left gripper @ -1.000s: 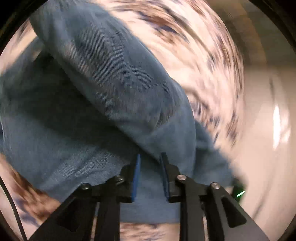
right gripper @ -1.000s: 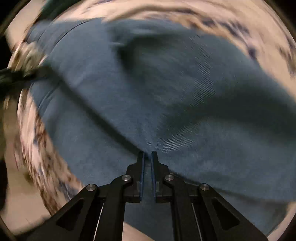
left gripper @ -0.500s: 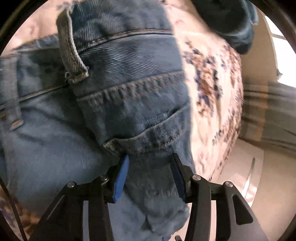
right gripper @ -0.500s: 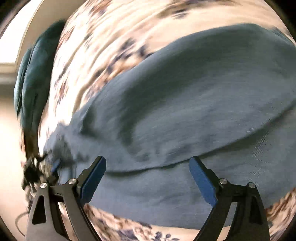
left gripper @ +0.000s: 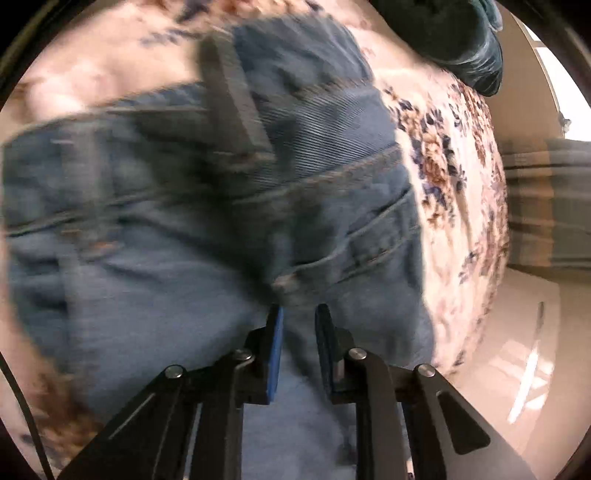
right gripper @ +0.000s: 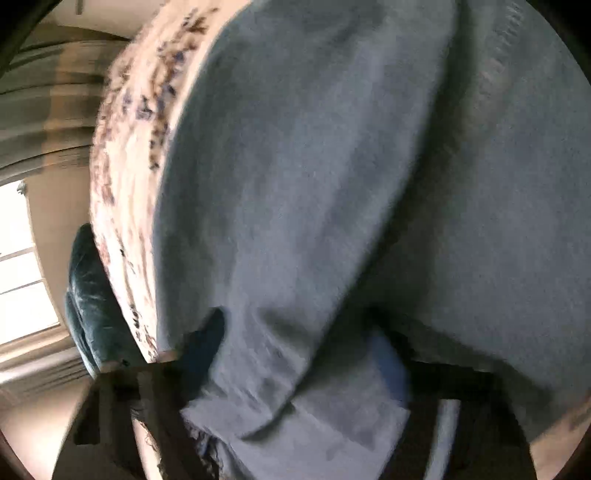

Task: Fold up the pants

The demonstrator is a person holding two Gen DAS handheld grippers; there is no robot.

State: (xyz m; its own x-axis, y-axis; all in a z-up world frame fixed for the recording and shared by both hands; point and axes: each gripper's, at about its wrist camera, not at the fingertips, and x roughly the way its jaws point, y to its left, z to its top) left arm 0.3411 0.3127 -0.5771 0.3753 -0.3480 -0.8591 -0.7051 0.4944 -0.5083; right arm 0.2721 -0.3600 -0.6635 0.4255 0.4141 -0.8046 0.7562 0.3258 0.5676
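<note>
Blue denim jeans (left gripper: 184, 229) lie on a floral bedspread (left gripper: 450, 158). The left wrist view shows the waistband end with a belt loop and a back pocket. My left gripper (left gripper: 298, 325) is nearly shut, pinching a fold of denim just below the pocket corner. The right wrist view shows the jeans' leg end (right gripper: 332, 184) with a frayed hem low in the frame. My right gripper (right gripper: 299, 350) is open wide, its blurred fingers either side of the leg cloth, which drapes over them.
A dark teal cushion (left gripper: 454, 33) lies at the bed's far corner and also shows in the right wrist view (right gripper: 92, 306). The bed edge drops to a pale glossy floor (left gripper: 524, 350). A bright window (right gripper: 18, 266) and curtains stand beyond the bed.
My left gripper opened half a second ago and has closed again onto denim below the pocket. My right gripper went from shut to wide open and swung to the leg hem.
</note>
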